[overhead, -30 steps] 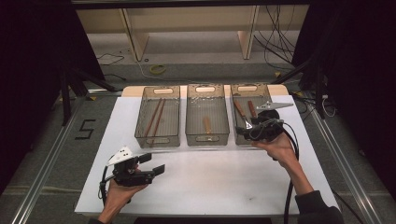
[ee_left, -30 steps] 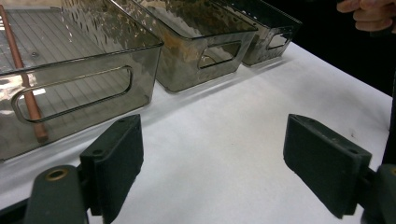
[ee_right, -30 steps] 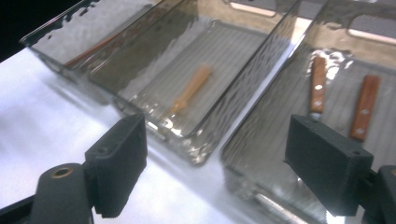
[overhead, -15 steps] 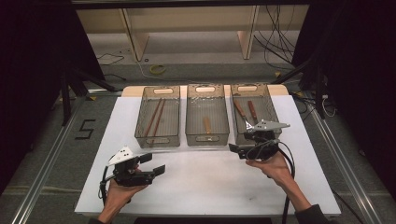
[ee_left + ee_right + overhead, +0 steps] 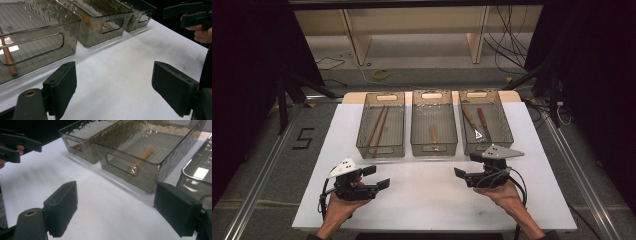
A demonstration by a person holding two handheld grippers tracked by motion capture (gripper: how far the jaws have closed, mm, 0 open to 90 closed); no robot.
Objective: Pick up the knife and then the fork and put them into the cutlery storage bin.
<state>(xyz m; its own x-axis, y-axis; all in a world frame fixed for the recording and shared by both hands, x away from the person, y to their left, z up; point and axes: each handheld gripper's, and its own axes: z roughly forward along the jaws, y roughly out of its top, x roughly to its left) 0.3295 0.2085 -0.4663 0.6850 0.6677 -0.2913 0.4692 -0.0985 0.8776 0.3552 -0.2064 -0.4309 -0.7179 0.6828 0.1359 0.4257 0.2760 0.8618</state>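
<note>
Three smoky clear bins stand in a row at the back of the white table (image 5: 427, 205). Two brown chopsticks (image 5: 378, 126) lie in the left bin (image 5: 380, 150). The middle bin (image 5: 433, 148) has one wooden-handled piece (image 5: 433, 134) in it. Two wooden-handled utensils (image 5: 477, 124) rest in the right bin (image 5: 508, 127). My left gripper (image 5: 376, 176) is open over the table's front left, with nothing between its jaws (image 5: 113, 90). At the front right, just before the right bin, my right gripper (image 5: 465, 166) is also open with nothing in it (image 5: 115, 210).
Bare white tabletop lies between the two grippers and in front of the bins. Beyond the table are a wooden shelf frame (image 5: 357, 45), cables on the floor (image 5: 512, 55) and black stands at both sides. A "5" (image 5: 303, 138) is marked on the floor at left.
My right gripper has drawn back from above the right bin toward the table's front and come lower. The left gripper has stayed put.
</note>
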